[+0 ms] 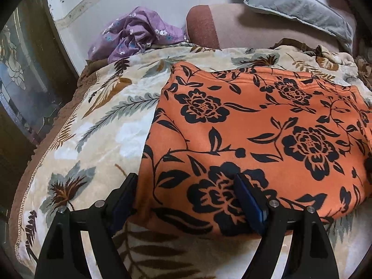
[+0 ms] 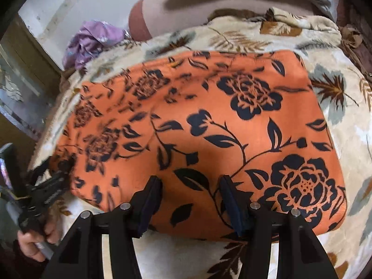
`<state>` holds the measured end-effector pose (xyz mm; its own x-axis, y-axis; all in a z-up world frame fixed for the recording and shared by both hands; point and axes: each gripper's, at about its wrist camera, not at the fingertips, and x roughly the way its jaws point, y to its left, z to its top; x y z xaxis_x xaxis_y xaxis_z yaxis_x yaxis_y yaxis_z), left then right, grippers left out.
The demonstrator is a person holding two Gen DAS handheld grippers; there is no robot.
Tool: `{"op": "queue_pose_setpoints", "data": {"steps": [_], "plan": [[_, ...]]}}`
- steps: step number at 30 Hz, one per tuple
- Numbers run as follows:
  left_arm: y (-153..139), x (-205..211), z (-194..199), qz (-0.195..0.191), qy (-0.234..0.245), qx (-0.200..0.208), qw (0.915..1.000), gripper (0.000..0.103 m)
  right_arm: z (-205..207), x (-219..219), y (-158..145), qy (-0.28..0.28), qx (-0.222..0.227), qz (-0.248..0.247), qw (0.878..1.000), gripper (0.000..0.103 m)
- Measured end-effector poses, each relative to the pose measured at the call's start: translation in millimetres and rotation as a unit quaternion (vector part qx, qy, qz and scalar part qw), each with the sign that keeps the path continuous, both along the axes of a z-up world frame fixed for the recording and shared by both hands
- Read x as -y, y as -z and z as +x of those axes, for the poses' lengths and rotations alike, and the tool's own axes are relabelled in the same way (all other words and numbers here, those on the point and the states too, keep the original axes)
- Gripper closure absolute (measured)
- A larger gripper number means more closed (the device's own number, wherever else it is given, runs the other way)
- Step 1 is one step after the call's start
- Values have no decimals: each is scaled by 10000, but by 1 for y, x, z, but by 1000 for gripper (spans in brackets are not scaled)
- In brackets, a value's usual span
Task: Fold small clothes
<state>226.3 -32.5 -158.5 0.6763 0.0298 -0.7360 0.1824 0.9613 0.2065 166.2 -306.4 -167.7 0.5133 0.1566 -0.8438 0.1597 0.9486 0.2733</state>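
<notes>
orange floral garment [image 1: 255, 139] lies flat on the leaf-print blanket [image 1: 97, 121], purple cloth [image 1: 137, 32] crumpled at far left. left gripper [image 1: 186, 179] jaws spread wide over its near-left corner, gripping nothing. right gripper [image 2: 190, 181] jaws apart over near edge, nothing pinched.

The garment [image 1: 255, 139] spread on the bed is burnt orange, printed with big black roses, leaves and trailing stems. Under it the blanket [image 1: 104, 121] is cream, scattered with grey-green fronds, brown and rust leaves and white blooms, and edged in brown. A crumpled cloth [image 1: 137, 34] behind is lilac with small white and blue flowers. The pillow [image 1: 297, 2] is plain grey. Both grippers are black with dark blue pads [image 1: 248, 197].
</notes>
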Motion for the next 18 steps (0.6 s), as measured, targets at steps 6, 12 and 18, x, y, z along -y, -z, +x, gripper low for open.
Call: {"op": "queue_pose_setpoints", "data": {"steps": [6, 12, 18], "plan": [[-9, -3, -7, -157, -5, 4, 9999, 20, -4, 0, -2, 67, 71, 32, 9999, 45], [-17, -5, -23, -277, 39, 92, 9996, 20, -16, -1, -12, 119, 349, 120, 9992, 45], [-22, 1, -39, -449, 139, 67, 9989, 20, -20, -9, -21, 90, 539, 209, 9983, 45]]}}
